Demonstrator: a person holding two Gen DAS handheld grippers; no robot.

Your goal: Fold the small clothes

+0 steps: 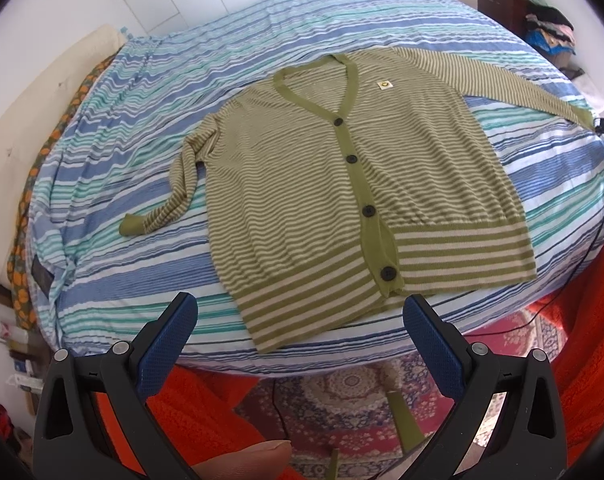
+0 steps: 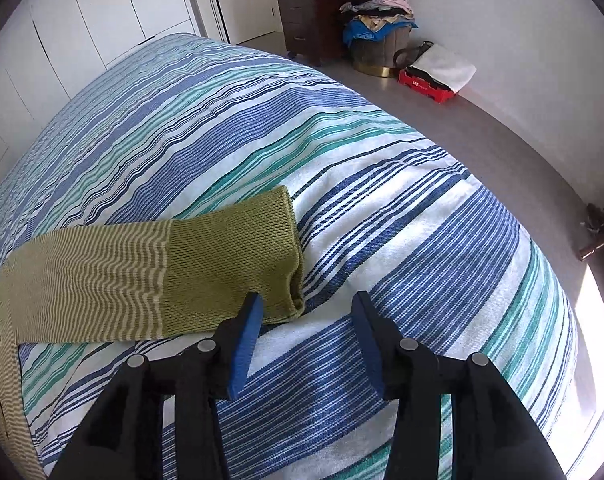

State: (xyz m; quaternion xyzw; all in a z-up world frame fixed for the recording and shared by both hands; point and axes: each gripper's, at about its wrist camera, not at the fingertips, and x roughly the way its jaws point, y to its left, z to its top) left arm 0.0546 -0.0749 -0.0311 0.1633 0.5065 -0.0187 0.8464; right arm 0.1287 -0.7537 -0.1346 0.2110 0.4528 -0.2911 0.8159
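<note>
A striped green cardigan (image 1: pixel 342 184) lies buttoned and face up on the bed (image 1: pixel 149 92), body flat, one sleeve stretched outward, the other bent beside the body. The left hand-held gripper (image 1: pixel 299 320) hovers released just short of the hem, nothing between its jaws. The right hand-held gripper (image 2: pixel 306 320) stands half open and empty; one blue pad (image 2: pixel 245 344) overlaps the corner of the plain green cuff (image 2: pixel 233 256) of the outstretched sleeve. The likely step is folding that sleeve inward. Good practice would be to pinch both cuff layers, lift only slightly, and lay the sleeve straight across the chest without dragging the body.
</note>
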